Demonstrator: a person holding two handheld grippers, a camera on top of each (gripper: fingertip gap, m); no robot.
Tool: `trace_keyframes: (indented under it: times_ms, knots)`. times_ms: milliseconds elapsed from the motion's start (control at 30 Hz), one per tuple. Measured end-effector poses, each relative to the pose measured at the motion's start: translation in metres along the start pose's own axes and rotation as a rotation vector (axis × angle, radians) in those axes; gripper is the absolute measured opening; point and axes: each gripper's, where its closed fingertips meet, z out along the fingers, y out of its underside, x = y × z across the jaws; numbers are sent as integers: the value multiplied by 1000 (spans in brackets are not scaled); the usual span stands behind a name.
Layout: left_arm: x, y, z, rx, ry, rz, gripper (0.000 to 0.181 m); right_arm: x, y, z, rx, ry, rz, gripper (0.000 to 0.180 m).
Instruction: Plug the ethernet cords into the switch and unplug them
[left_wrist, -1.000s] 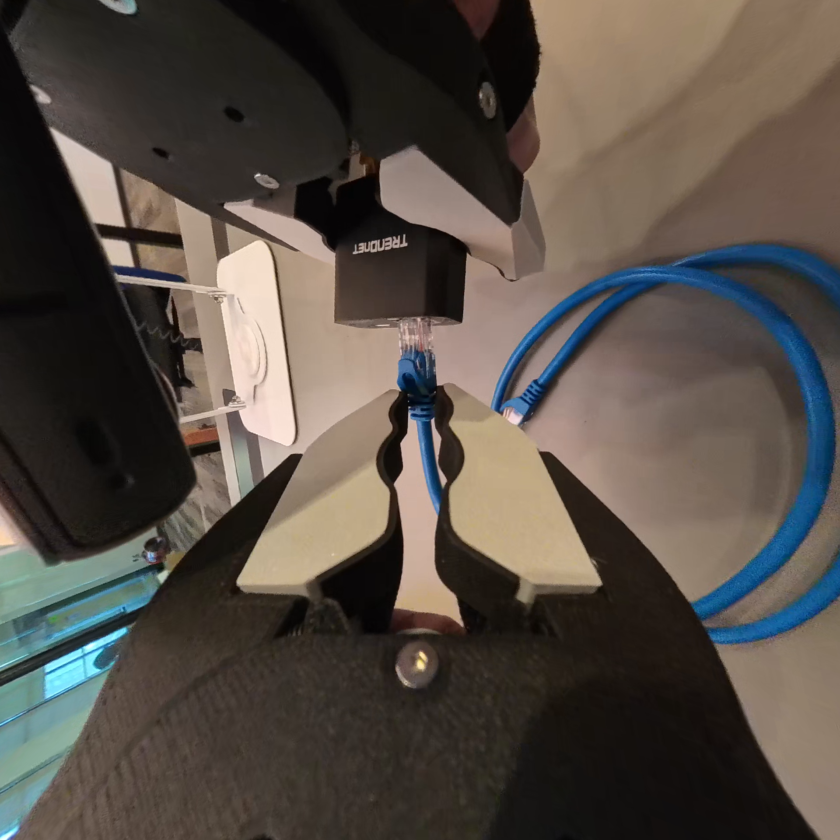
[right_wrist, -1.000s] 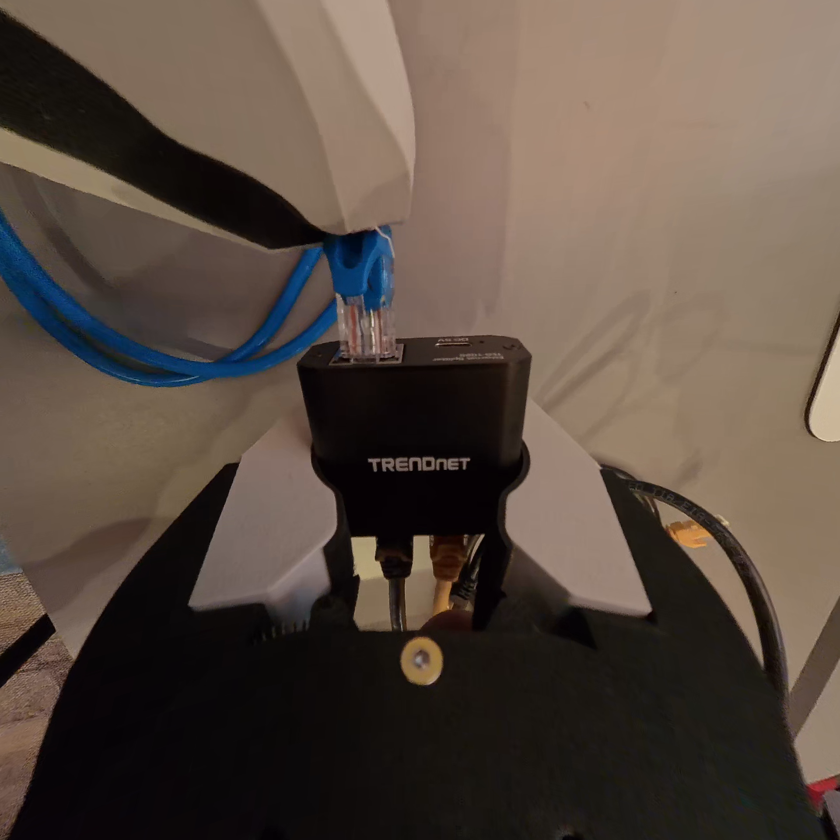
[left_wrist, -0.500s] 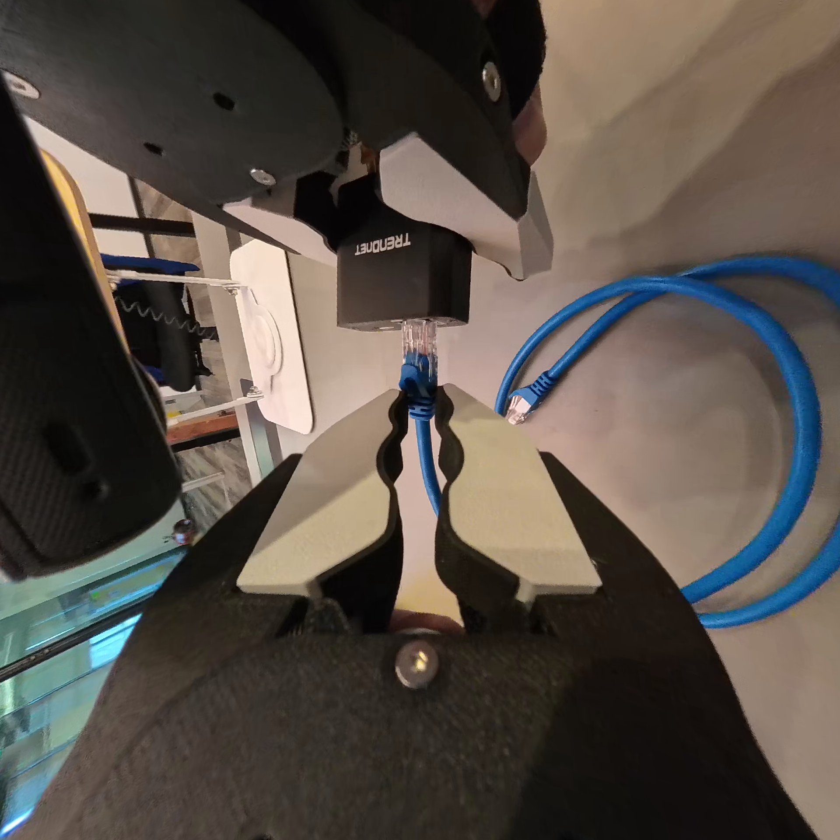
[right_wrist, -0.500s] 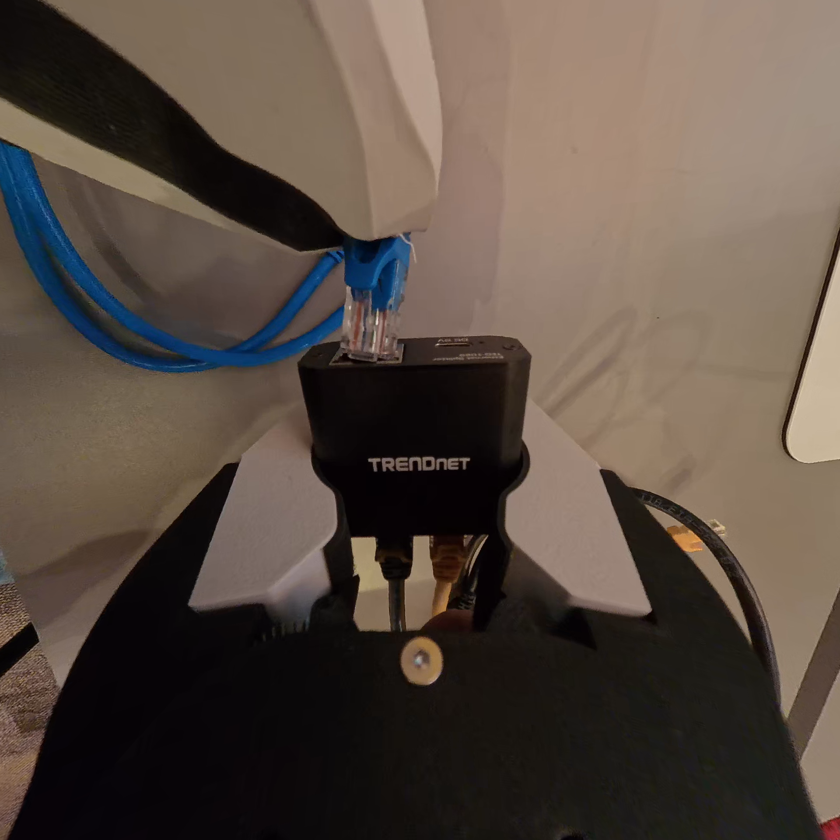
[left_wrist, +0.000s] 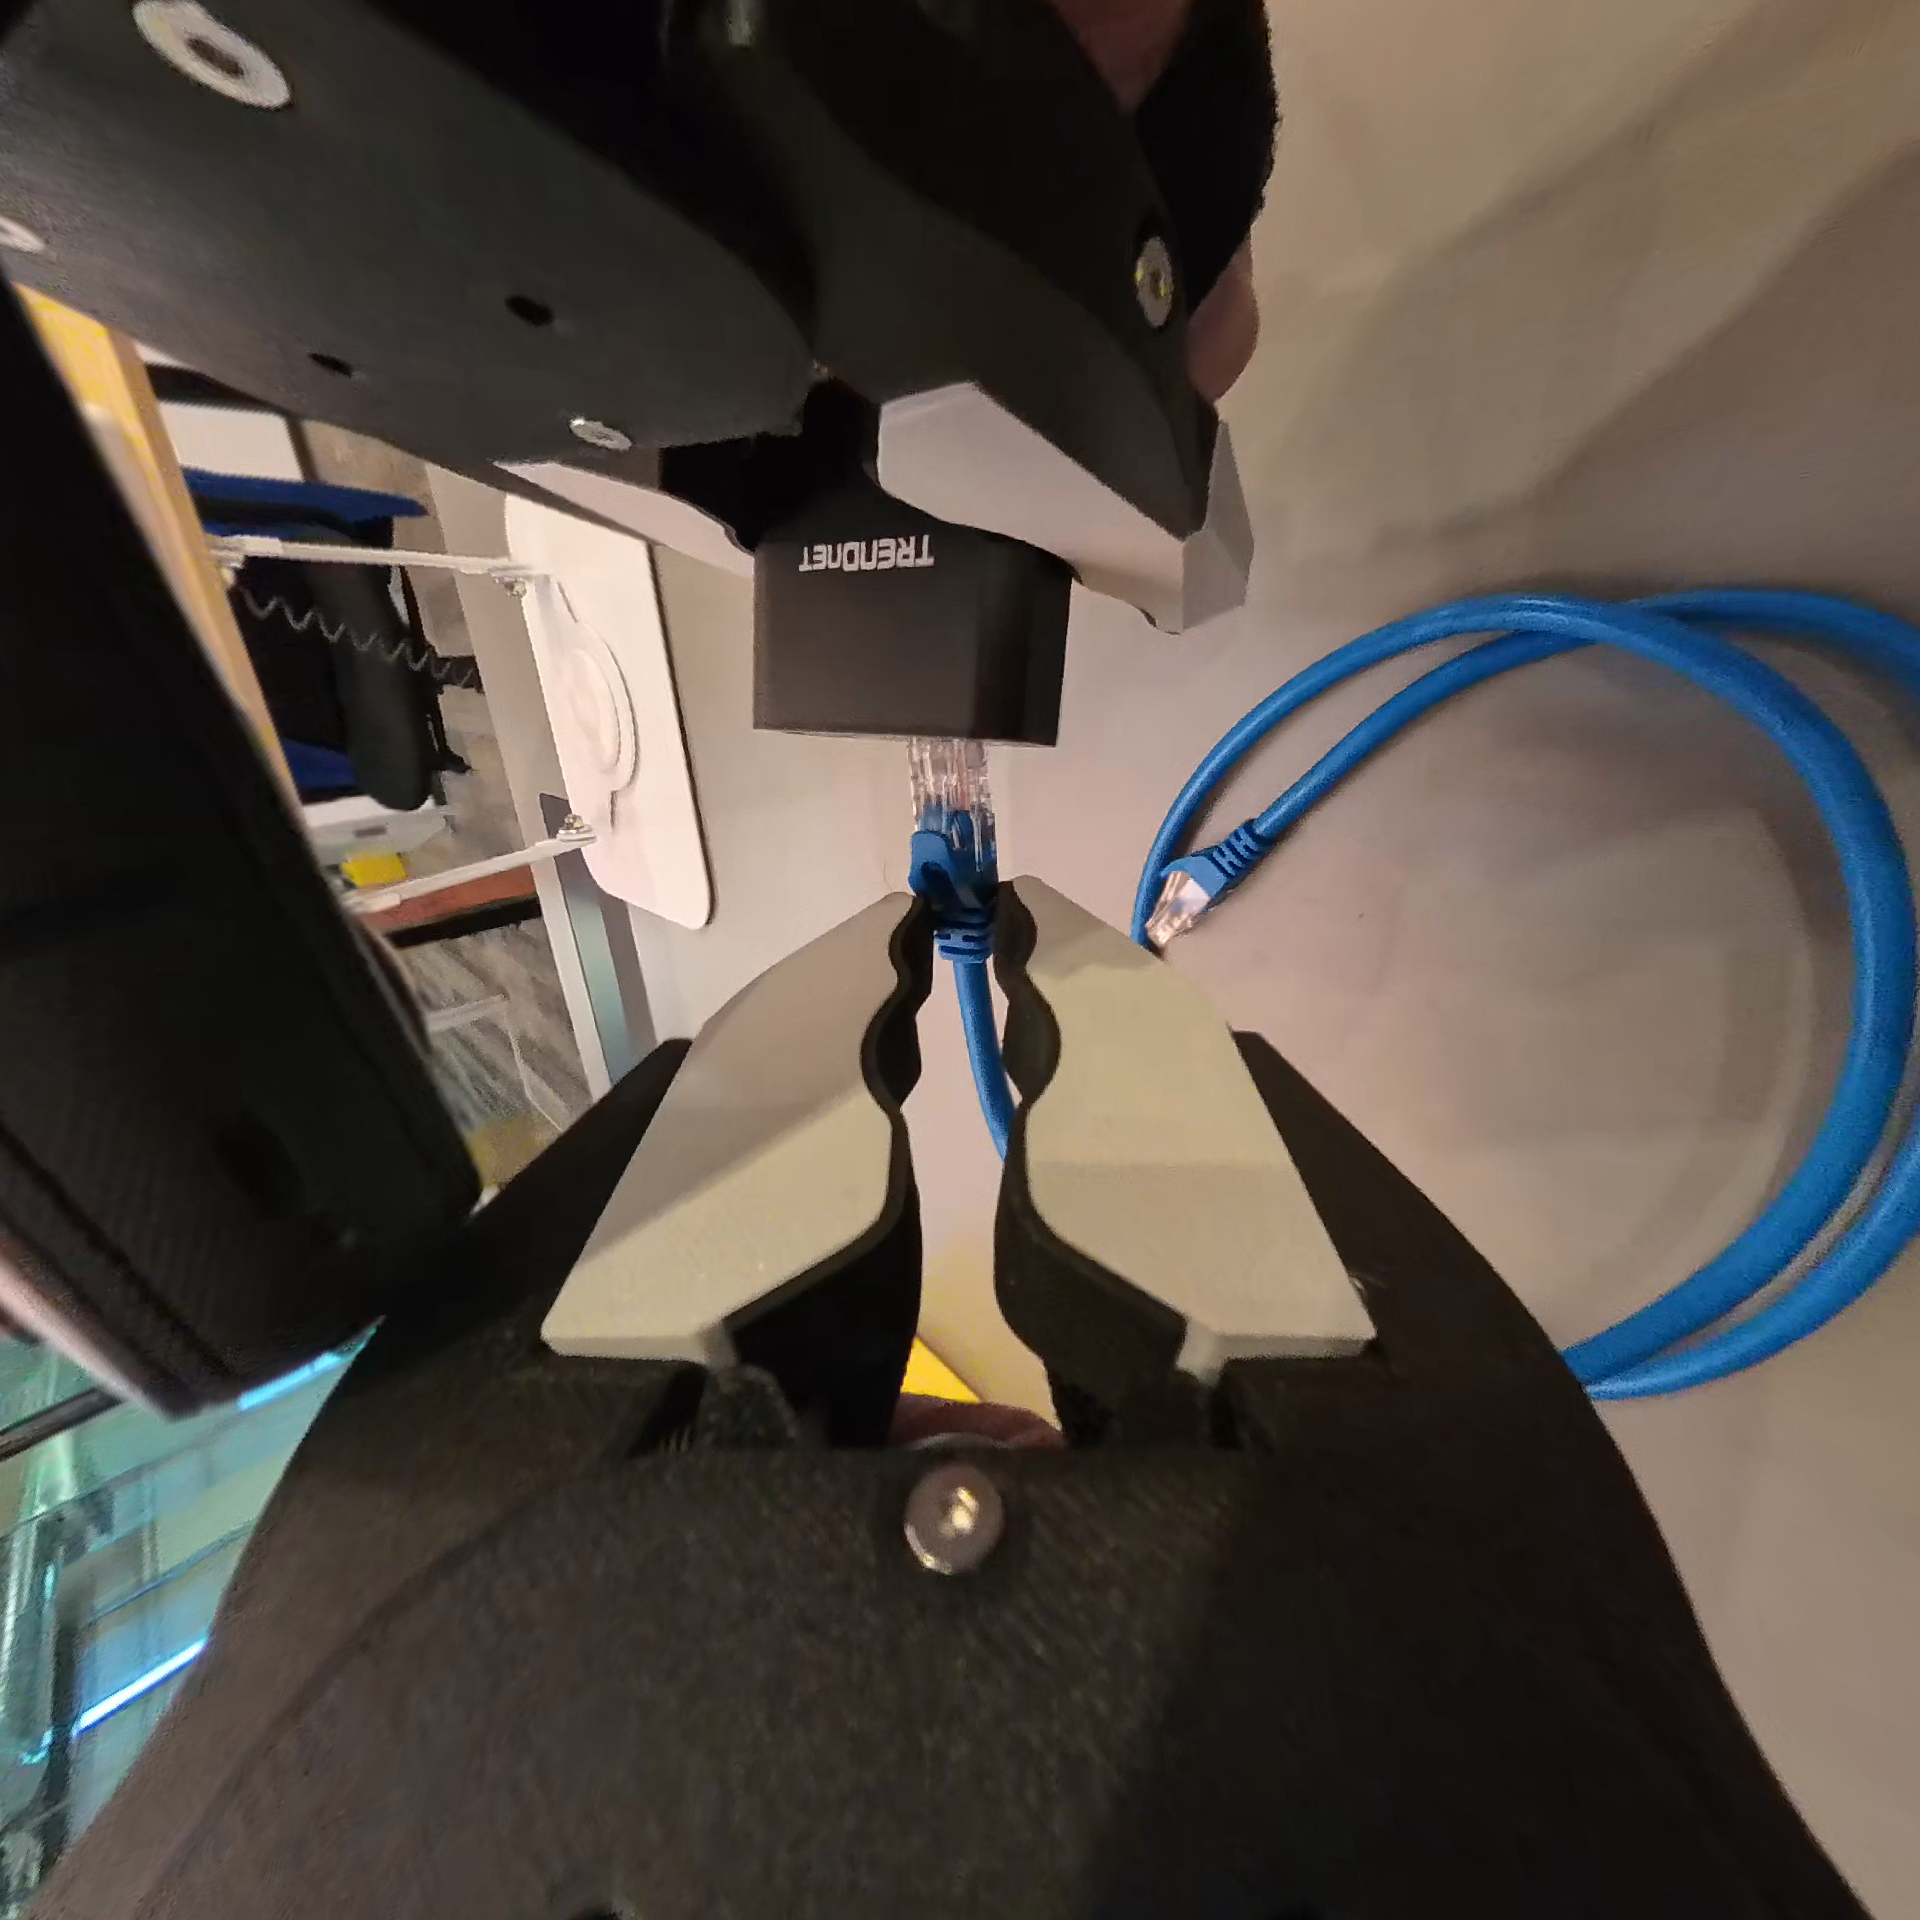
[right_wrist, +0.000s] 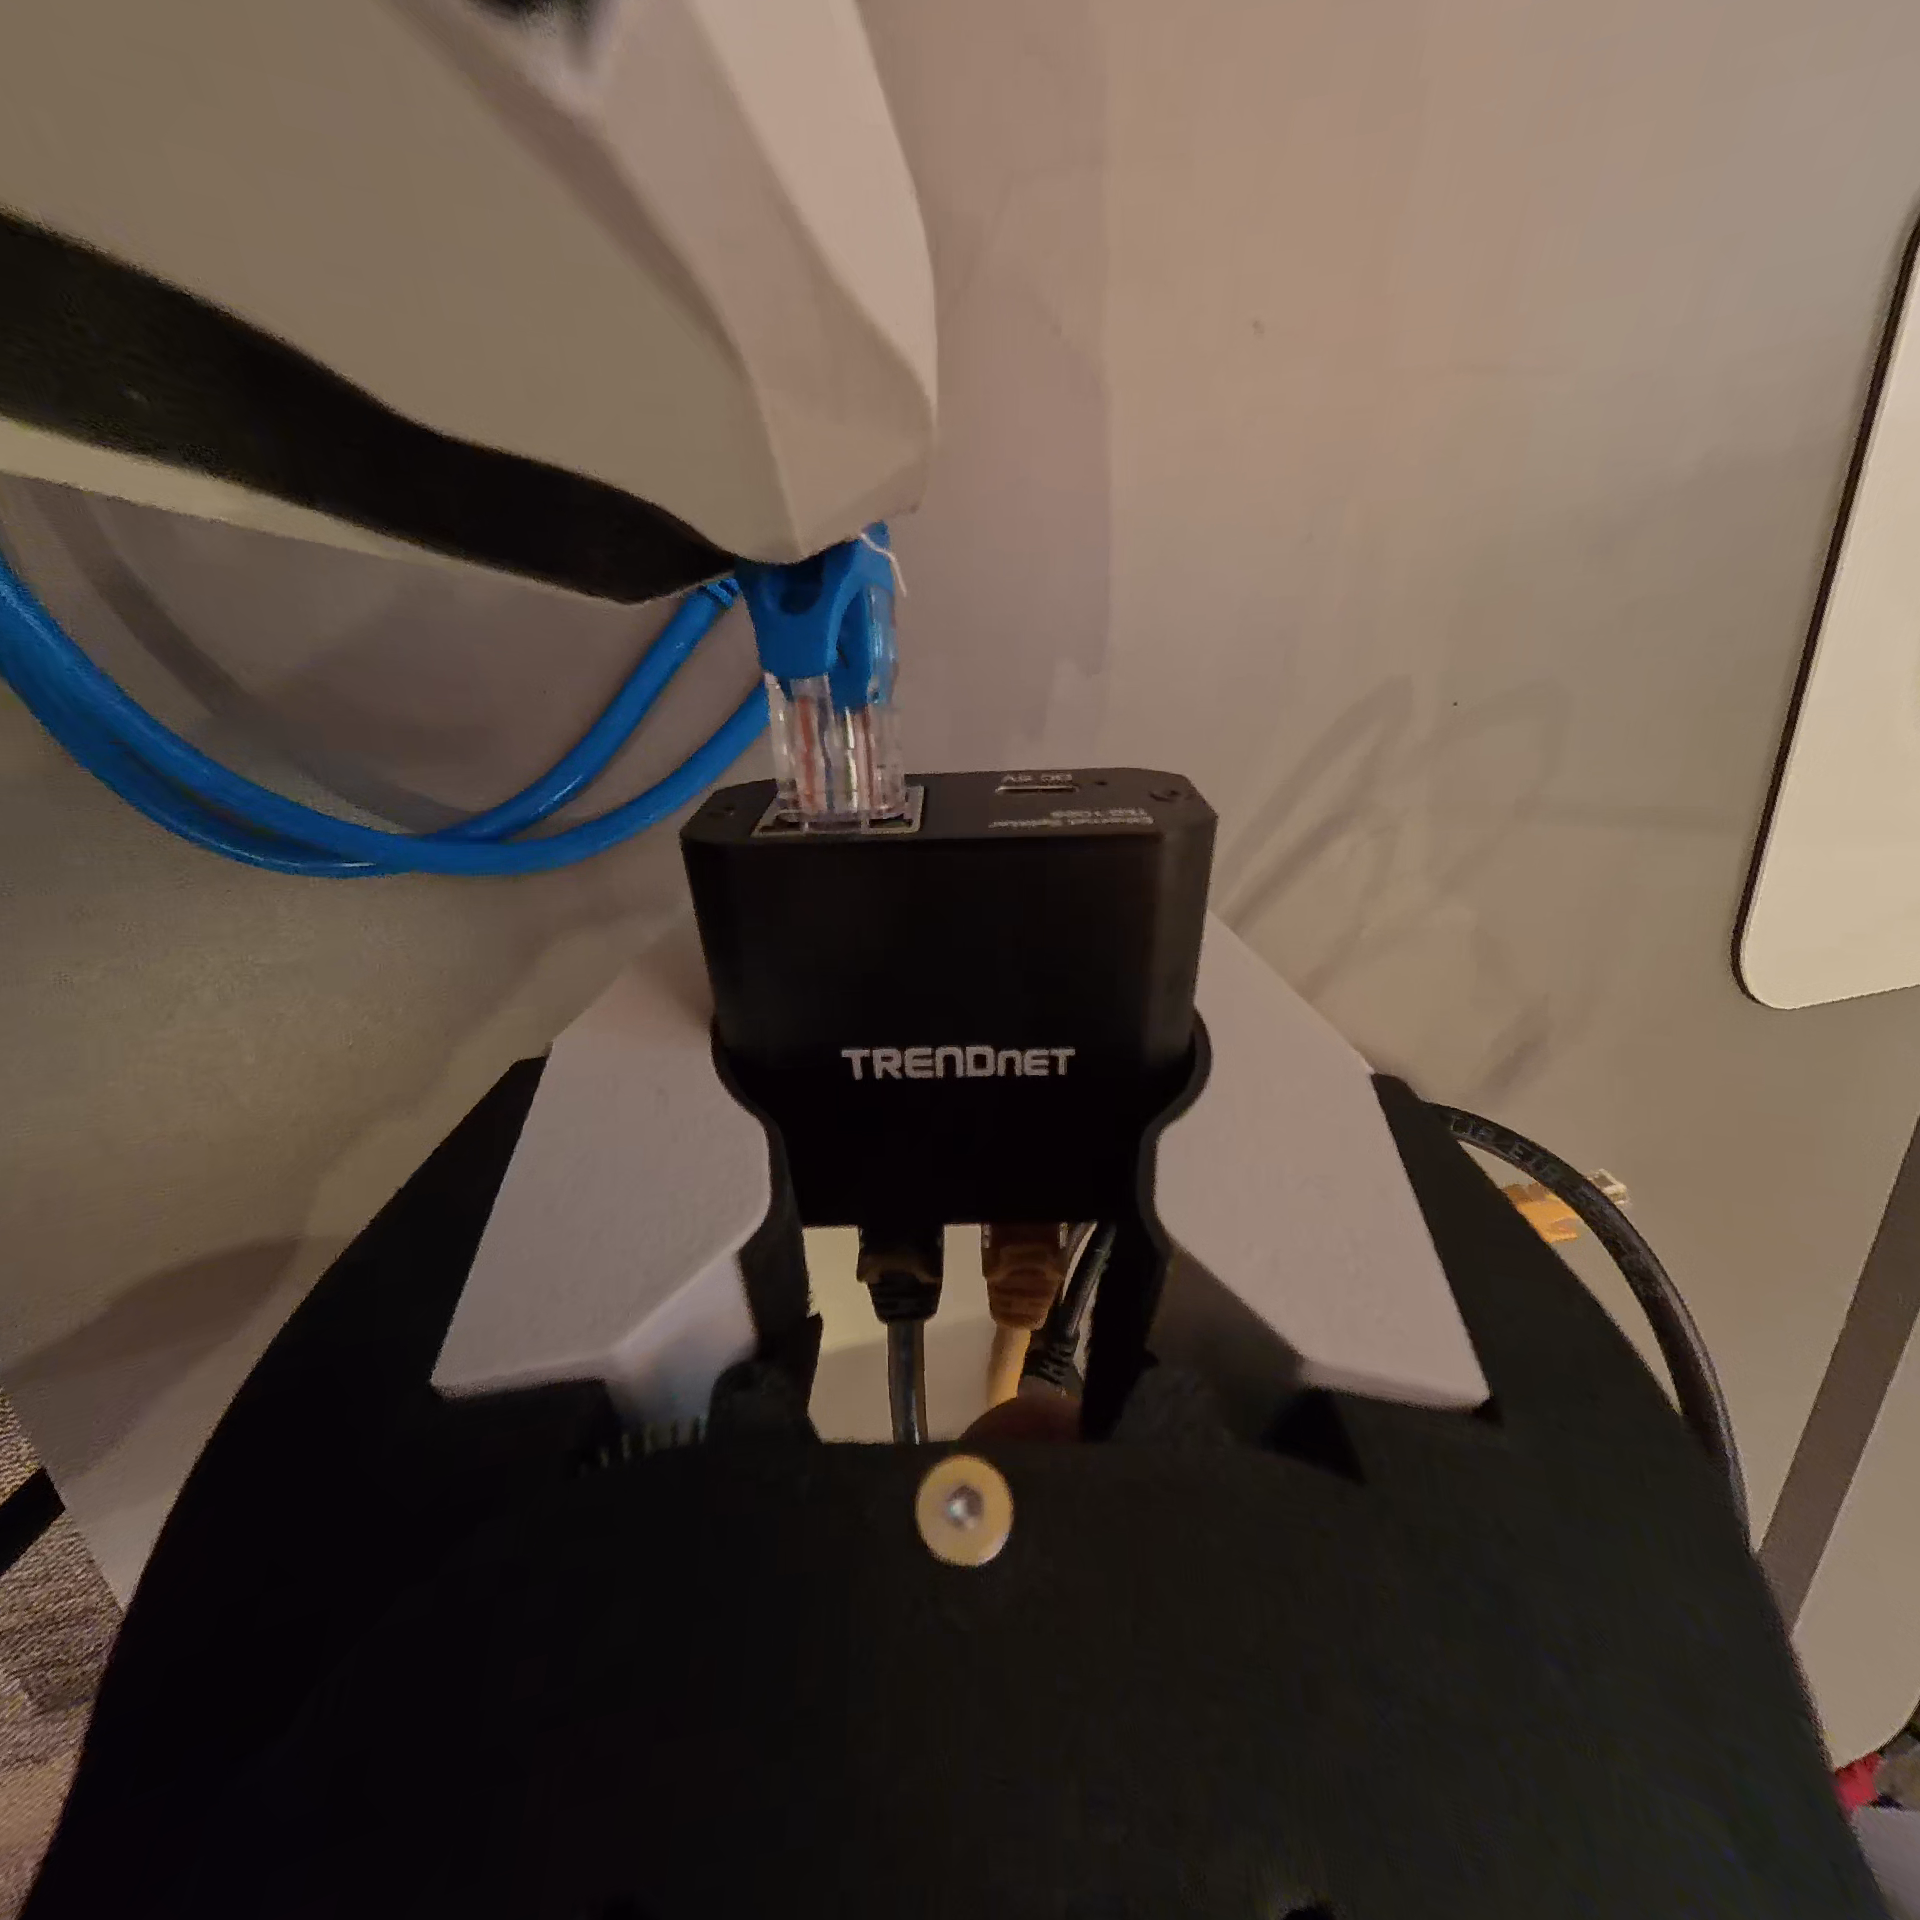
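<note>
My right gripper is shut on a small black switch and holds it up above the pale cloth. The switch also shows in the left wrist view. My left gripper is shut on the boot of a blue ethernet cord. Its clear plug has its tip in the switch's left port, with most of the plug still outside. A black cord and a tan cord are plugged into the switch's near side. The blue cord's other plug lies loose on the cloth.
The blue cord lies coiled on the cloth. A white flat plate is at the cloth's edge; it also shows in the right wrist view. A black cable and a loose tan plug lie at right. The gap from one gripper's tips to the other's is roughly 8 cm.
Both grippers have shifted together over the cloth while keeping their holds. The blue plug stays at the switch's port mouth, now sitting a little deeper.
</note>
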Motion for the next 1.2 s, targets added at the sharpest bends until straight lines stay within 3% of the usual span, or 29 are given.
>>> trace_keyframes:
  times_ms: [767,1200]
  knots:
    - [-8,-3,-4,15,-46,-78,11,5,-5,-9,41,34,24,69]
    - [-7,-1,-9,-84,-123,34,11,5,-5,-4,17,38,22,69]
